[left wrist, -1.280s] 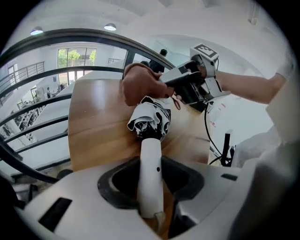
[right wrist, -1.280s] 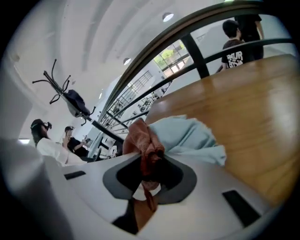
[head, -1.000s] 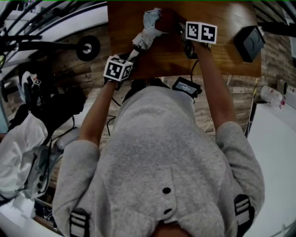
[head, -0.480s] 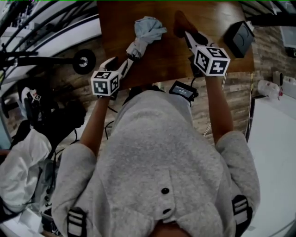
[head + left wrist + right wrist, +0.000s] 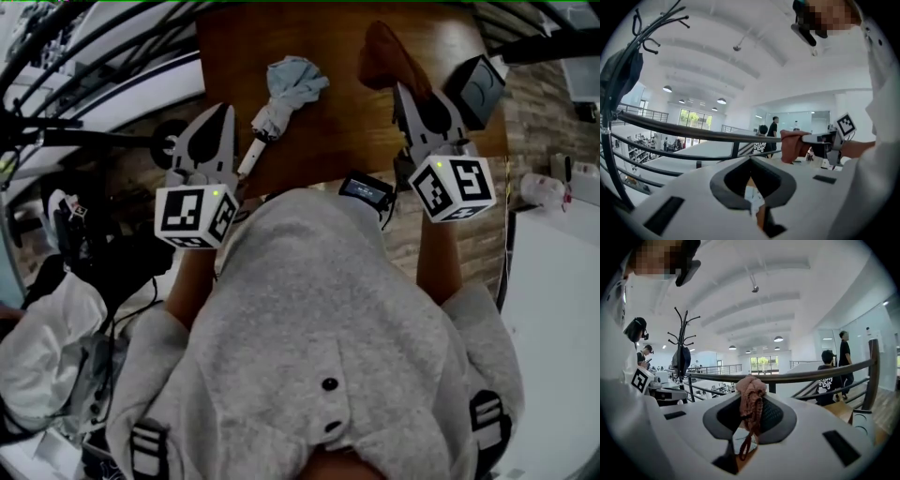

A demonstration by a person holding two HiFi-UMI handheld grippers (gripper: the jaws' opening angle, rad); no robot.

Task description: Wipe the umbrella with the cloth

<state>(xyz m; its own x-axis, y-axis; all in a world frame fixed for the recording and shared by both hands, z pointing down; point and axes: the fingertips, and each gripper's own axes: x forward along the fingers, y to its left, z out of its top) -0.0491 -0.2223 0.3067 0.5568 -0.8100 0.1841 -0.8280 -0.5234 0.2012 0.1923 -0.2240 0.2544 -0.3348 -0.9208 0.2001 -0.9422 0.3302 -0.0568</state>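
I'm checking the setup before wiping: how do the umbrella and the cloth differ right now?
The umbrella is pale blue; the cloth is reddish brown. The umbrella lies free on the table; the cloth hangs clamped in the right gripper. Both look crumpled, and they are apart.

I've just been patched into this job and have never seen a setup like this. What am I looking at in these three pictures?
There is no robot arm here: a person in a grey top holds a two-jaw gripper in each hand. The head view comes from a camera on their head, looking steeply down. The other two cameras ride on the grippers and look along the jaws. On the wooden table lie a folded pale blue umbrella and a black box. The right gripper is clamped on a reddish-brown cloth. The left gripper has just closed its jaws with nothing between them.
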